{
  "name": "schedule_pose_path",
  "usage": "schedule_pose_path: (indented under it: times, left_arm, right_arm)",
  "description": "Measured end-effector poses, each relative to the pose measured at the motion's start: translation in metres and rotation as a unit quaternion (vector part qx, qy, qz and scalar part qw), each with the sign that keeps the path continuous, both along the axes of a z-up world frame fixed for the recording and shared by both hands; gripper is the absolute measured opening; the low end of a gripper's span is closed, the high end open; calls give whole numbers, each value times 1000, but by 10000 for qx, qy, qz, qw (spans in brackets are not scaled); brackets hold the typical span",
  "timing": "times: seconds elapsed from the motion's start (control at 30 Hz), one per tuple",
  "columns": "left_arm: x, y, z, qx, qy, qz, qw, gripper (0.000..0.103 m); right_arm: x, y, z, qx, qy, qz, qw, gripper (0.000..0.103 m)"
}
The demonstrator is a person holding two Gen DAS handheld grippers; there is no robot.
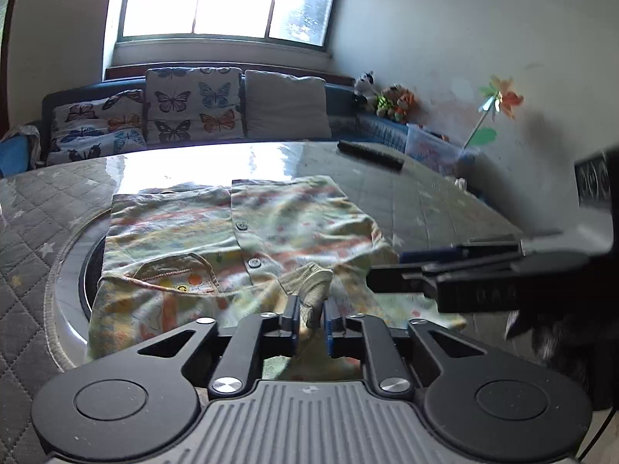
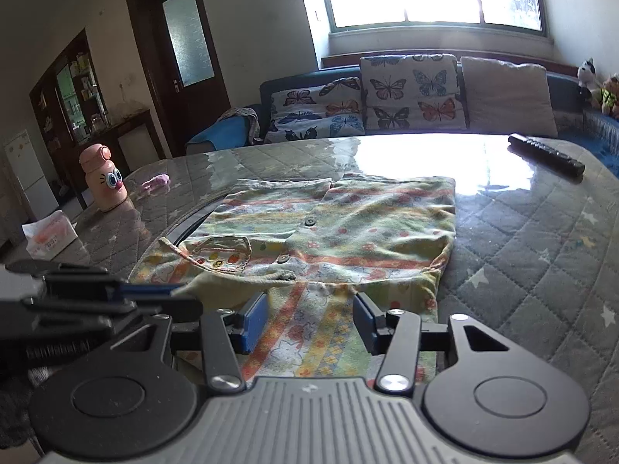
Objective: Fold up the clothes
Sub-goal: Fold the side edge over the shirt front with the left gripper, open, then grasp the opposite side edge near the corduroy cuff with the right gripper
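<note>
A small patterned shirt (image 1: 271, 232) with buttons, a pocket and orange stripes lies partly folded on the quilted table; it also shows in the right wrist view (image 2: 348, 224). My left gripper (image 1: 311, 315) is shut on a pale cuff of the shirt (image 1: 313, 290), pinched between its blue pads at the shirt's near edge. My right gripper (image 2: 311, 319) is open and empty, its fingers spread just above the near part of the shirt. The right gripper shows in the left wrist view (image 1: 390, 284) close beside the left. The left gripper shows in the right wrist view (image 2: 178, 292), holding the cuff.
A black remote (image 2: 545, 154) lies at the table's far right. A pink bottle with eyes (image 2: 102, 178), a pink object (image 2: 154, 183) and a tissue pack (image 2: 50, 236) stand at the left. A sofa with butterfly cushions (image 2: 406, 92) is behind the table (image 2: 541, 239).
</note>
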State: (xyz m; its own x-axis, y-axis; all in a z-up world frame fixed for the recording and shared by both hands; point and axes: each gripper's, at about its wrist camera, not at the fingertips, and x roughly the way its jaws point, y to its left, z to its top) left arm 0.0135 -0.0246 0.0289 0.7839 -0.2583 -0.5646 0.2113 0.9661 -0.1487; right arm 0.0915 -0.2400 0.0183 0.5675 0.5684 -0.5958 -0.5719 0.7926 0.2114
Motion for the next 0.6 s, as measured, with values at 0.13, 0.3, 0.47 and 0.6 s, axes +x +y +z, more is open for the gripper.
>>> schedule_pose_path:
  times: [0.13,0.3,0.47,0.6]
  left_arm:
    - [-11,13,2,151,-102,94,9998,48]
    - [-20,39,8,308,-262,497,9979,61]
    - [-34,70,1,554,-210,943,9938,68]
    - [-43,90,-6,688,-75,1197,9904,68]
  right_arm:
    - [3,11,-6,114,243,165,9995,45]
    - [7,22,-13,184,466,181,9986,44]
    - [9,9,-6,294,389,-235,9985,41]
    - [12,0,-4,336,445,-313,9980,41]
